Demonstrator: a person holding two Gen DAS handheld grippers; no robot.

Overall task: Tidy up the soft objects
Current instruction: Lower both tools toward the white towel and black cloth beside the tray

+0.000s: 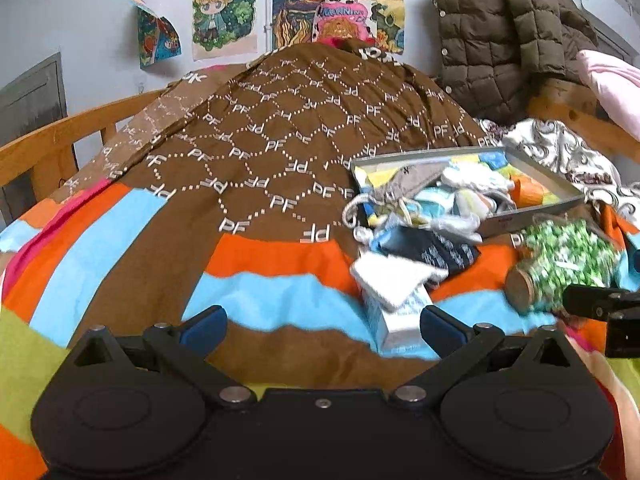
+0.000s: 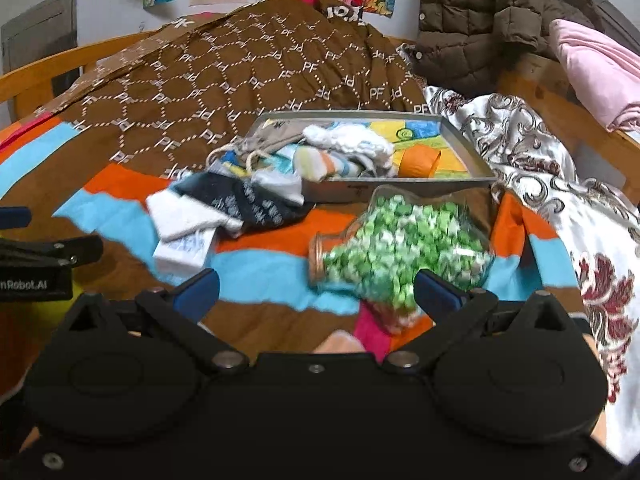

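While both grippers, left (image 1: 322, 322) and right (image 2: 316, 286), hover with fingers wide apart and empty, socks (image 2: 240, 204) spill from the tray (image 2: 400, 190) beside what looks like a jar (image 2: 400, 248)

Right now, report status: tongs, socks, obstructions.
Left tongs open, empty. Right tongs open, empty. Dark sock lies outside grey tray. Jar of green stars lying before the tray.

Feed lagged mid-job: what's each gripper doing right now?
Left gripper: open, holding nothing.
Right gripper: open, holding nothing; jar of green candies lies just ahead.

Brown quilt (image 1: 280, 128) (white "PF" lattice)
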